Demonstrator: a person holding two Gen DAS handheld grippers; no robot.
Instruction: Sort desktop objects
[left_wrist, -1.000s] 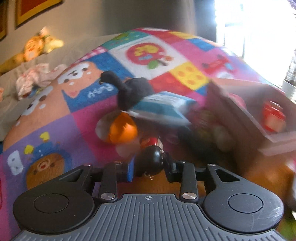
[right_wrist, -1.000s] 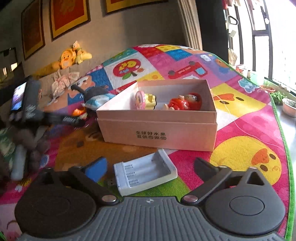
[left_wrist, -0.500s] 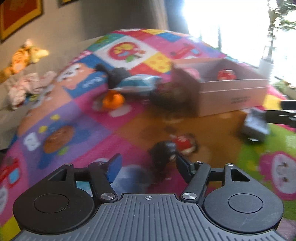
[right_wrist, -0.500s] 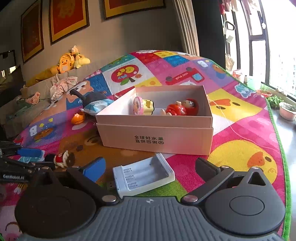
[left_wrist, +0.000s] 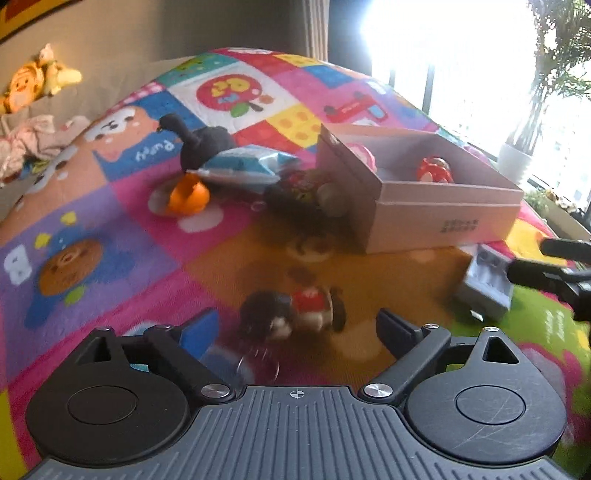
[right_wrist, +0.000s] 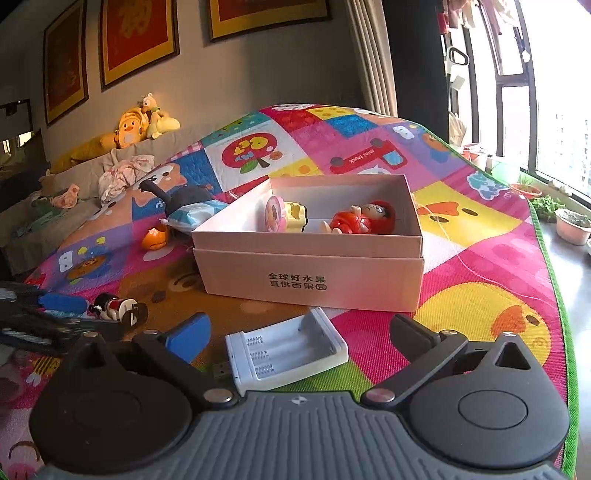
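Toys go into the pink cardboard box (right_wrist: 308, 284), which stands on the patterned play mat (right_wrist: 480, 266) and already holds a red doll (right_wrist: 360, 221) and a pink-and-yellow toy (right_wrist: 284, 214). The step in hand looks like picking up the next loose pieces: the left gripper (left_wrist: 297, 330) hovers with its jaws wide apart around a small dark-haired figurine (left_wrist: 291, 314) lying on the mat in front of the box, gripping nothing, while the right gripper (right_wrist: 299, 338) likewise has its jaws spread to either side of a white battery charger (right_wrist: 286, 352) just in front of the box. Next, I judge, each gripper must settle lower and close squarely; the figurine is small and rounded, so it may roll out. The right wrist view shows the box interior and its printed front clearly, plus the sofa with a yellow plush (right_wrist: 129, 129) well behind the box. The left wrist view, blurred, shows things hidden behind the box's left side: an orange toy (left_wrist: 188, 194), a blue packet (left_wrist: 243, 168) over a dark plush (left_wrist: 201, 142), and a dark cluster touching the box wall that I cannot identify.
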